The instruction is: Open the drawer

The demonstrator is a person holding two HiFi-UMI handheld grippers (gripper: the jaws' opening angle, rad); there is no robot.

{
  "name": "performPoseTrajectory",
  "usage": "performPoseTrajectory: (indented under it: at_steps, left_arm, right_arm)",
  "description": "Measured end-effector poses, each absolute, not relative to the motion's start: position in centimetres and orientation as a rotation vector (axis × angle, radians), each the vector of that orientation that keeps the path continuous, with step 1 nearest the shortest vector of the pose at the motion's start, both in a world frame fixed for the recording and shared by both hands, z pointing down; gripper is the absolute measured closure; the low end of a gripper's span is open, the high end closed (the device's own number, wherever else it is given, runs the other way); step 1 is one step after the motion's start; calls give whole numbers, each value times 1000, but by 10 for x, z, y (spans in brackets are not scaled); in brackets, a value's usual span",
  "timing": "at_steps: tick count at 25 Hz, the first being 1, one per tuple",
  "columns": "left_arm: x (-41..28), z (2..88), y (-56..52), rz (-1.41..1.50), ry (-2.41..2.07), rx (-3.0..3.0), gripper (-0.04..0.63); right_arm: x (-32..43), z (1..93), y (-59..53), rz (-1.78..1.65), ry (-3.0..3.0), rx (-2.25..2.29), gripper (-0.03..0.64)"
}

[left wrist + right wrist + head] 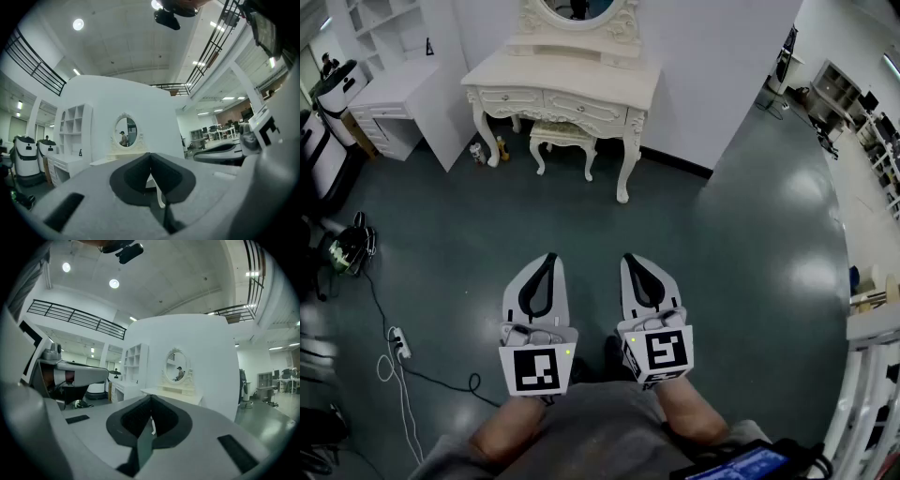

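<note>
Glossy smooth floor (750, 281); painted, carved-wood dressing table (572, 77)

My right gripper (151, 404): I saw its two jaws closed together with nothing between them, aimed level at the dressing table.
Dressing table (174, 393): cream, straight beyond the jaw tips; its lower part was hidden behind the gripper body.
Oval mirror (177, 370): it stood on top of the dressing table, and a person's reflection showed in it.
White wall (211, 357): directly behind the dressing table.
Shelf unit (133, 363): white, with cubbyholes, just left of the dressing table.
My left gripper (70, 376): far left of the dressing table, side-on to me.
Floor (269, 420): dark green and glossy, right of the dressing table.
</note>
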State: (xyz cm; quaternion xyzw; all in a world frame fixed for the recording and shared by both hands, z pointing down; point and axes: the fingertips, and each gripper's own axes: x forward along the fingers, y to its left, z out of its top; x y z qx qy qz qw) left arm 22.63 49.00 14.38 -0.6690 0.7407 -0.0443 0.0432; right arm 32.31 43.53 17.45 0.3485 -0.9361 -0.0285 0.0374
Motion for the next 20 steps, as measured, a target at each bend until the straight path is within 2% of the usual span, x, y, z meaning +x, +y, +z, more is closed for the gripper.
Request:
performPoseTrajectory:
  at_steps: [20]
  left_arm:
    - [258,138,378,-178,2314,-1933,580]
  right_arm:
    - [341,176,311,-86,-2939,929,603]
